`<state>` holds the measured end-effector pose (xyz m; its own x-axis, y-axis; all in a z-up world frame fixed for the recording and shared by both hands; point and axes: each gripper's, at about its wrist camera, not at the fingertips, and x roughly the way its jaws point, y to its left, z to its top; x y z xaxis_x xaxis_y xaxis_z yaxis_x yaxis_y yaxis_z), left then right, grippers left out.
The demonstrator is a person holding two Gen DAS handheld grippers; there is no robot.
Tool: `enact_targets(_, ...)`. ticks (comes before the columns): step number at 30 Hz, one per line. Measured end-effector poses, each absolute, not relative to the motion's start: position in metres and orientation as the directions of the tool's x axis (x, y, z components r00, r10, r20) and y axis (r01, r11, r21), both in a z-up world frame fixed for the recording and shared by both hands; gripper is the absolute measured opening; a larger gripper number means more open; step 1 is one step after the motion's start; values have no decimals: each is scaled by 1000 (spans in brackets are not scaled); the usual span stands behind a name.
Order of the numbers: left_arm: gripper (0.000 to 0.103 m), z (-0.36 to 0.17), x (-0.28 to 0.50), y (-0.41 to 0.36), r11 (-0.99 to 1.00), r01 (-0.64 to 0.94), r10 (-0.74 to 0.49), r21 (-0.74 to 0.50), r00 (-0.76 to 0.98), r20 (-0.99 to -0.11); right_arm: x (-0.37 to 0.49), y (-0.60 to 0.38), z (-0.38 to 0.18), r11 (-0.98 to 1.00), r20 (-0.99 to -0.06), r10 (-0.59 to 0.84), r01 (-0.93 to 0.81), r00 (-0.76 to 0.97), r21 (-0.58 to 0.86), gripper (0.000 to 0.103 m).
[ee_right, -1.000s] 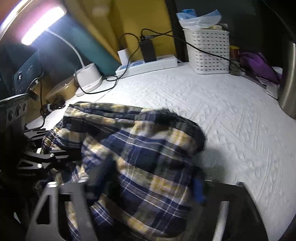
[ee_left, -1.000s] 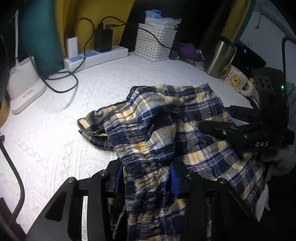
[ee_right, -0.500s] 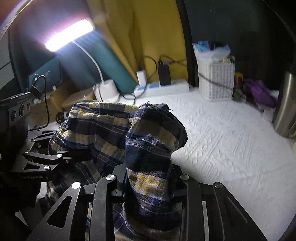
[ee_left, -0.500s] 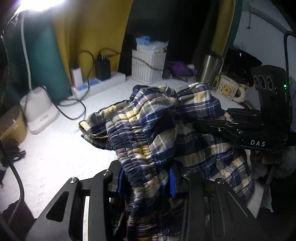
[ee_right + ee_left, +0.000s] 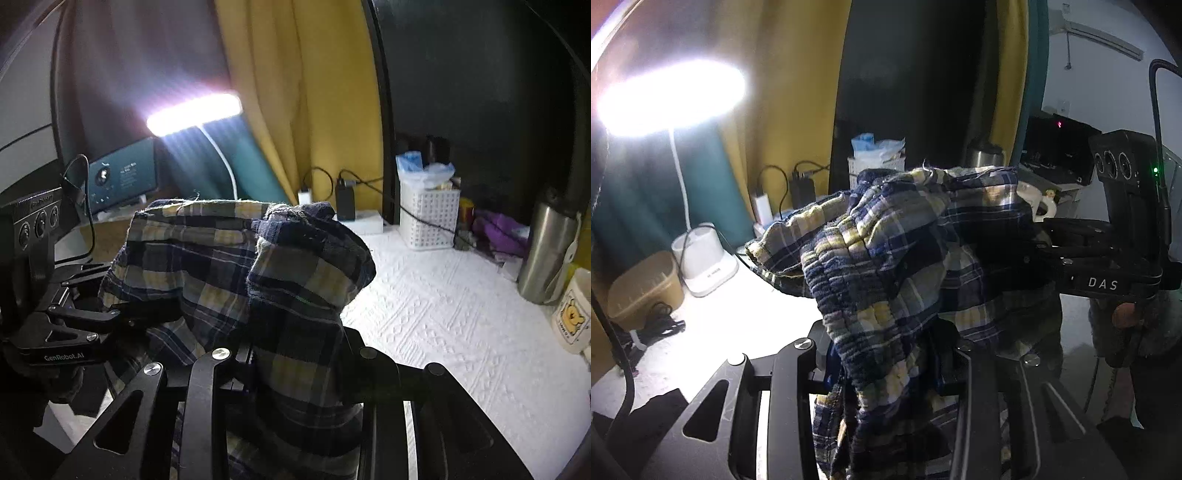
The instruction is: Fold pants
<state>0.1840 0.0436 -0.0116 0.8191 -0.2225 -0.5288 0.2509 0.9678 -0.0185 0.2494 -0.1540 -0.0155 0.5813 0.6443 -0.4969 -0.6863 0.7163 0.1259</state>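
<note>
Plaid pants (image 5: 894, 266): bunched cloth clamped in both my left jaws and right jaws, raised off the bench (image 5: 454, 314). White basket (image 5: 428, 218): bagged items inside, indistinct.

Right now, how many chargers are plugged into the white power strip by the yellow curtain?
2: a small white charger on the left, a taller black charger beside it on the white power strip. The plaid pants may hide more.

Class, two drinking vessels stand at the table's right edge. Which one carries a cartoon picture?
The white mug, printed with a yellow bear; the steel tumbler beside it is plain metal.
</note>
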Motion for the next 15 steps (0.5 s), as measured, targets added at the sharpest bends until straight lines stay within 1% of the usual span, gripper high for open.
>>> enact_targets(9, 35, 15, 142, 43, 971, 238, -208, 11, 872, -444, 206, -160, 18, 708, -410, 665, -701, 624, 82, 32)
enact_targets(15, 35, 31, 107, 49, 976, 212, -178, 48, 905, -387, 178, -154, 37, 687, -365, 688, -725, 627, 49, 32)
